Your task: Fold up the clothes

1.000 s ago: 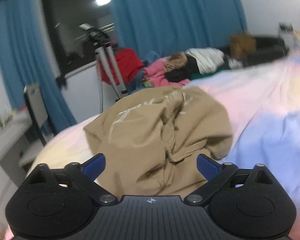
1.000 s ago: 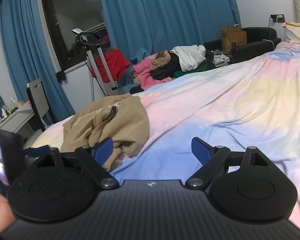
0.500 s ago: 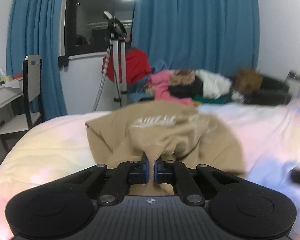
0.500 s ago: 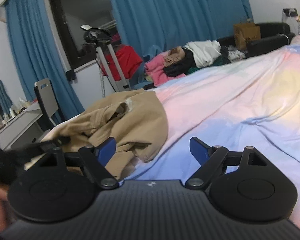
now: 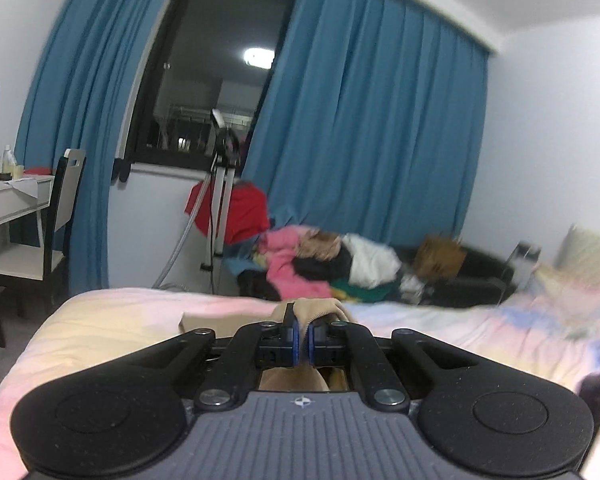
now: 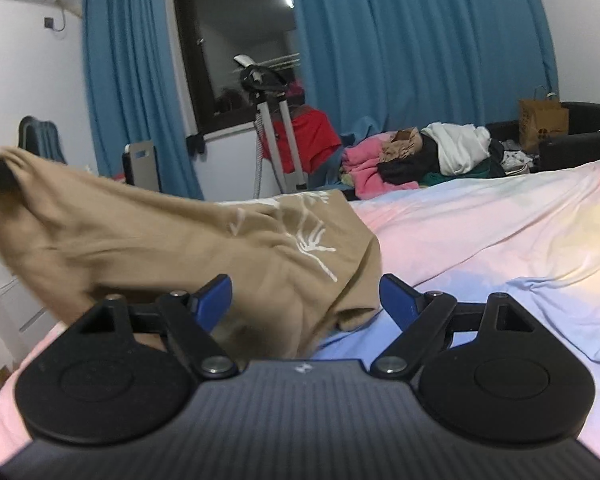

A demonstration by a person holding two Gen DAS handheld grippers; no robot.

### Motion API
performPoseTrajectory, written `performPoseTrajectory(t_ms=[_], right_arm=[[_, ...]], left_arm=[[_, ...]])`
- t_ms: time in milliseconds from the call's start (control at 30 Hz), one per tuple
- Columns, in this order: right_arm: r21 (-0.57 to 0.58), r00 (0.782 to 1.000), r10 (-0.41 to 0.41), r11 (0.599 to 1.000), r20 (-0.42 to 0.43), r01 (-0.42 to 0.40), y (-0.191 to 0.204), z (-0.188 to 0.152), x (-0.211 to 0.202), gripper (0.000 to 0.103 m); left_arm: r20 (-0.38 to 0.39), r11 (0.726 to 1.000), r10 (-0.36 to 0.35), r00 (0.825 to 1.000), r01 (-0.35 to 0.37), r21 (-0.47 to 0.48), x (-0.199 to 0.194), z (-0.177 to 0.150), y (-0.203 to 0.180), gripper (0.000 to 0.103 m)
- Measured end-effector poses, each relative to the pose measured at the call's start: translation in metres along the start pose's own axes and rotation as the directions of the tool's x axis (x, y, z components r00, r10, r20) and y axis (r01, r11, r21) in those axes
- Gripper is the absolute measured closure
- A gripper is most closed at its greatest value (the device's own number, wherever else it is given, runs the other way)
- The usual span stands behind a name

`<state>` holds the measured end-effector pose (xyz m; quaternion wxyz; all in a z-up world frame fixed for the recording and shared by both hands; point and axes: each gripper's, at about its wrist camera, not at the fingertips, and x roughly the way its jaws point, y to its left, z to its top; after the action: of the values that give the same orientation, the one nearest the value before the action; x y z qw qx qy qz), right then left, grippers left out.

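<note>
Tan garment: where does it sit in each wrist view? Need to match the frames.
Left wrist: tan garment at lower centre, pinched in the shut left gripper.
Right wrist: left and centre, stretched up to the far left edge; open right gripper just before it.
Shared landmark: pink clothes pile.

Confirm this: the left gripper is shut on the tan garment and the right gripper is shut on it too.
Not quite. The left gripper is shut on the tan garment, but the right gripper is open, its blue fingers spread with the garment's lower edge hanging between them. The right wrist view shows this.
</note>
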<state>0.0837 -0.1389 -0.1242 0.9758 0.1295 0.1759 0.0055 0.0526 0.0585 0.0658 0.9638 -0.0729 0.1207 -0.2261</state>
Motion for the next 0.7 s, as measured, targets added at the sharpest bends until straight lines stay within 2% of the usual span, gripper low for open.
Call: performPoseTrajectory(t_ms=[167,233,333,467,600,700], right_arm=[[-0.028,0.995,0.069,0.997,-0.07,-0.071,0.013,-0.006,-0.009,0.02],[-0.063,0.988,0.105,0.992,-0.117,-0.113,0.024,-0.012,-0.007,0.02],[-0.129,0.978,0.117,0.982,-0.173,-0.14,0.042,-0.021,0.001,0.02],[-0.164,0.963,0.104,0.975,-0.249,-0.148,0.058,-0.034,0.026,0.022],[-0.174,0.96,0.042,0.98,-0.278,-0.093,0.064,-0.044,0.059,0.022],[-0.201,0.948,-0.007,0.978,-0.317,-0.06,0.066,-0.055,0.078,0.022]], left_arm=[[0.01,0.999,0.011,1.0,-0.011,-0.032,-0.03,-0.003,0.021,0.099],[-0.009,0.998,0.042,0.999,-0.043,-0.047,-0.028,-0.009,0.035,0.098],[-0.054,0.993,0.081,0.995,-0.085,-0.087,-0.021,-0.017,0.06,0.098],[-0.105,0.985,0.122,0.987,-0.133,-0.107,-0.011,-0.027,0.093,0.098],[-0.144,0.978,0.173,0.974,-0.187,-0.094,0.0,-0.038,0.115,0.098],[-0.166,0.971,0.206,0.964,-0.222,-0.086,0.009,-0.045,0.126,0.098]])
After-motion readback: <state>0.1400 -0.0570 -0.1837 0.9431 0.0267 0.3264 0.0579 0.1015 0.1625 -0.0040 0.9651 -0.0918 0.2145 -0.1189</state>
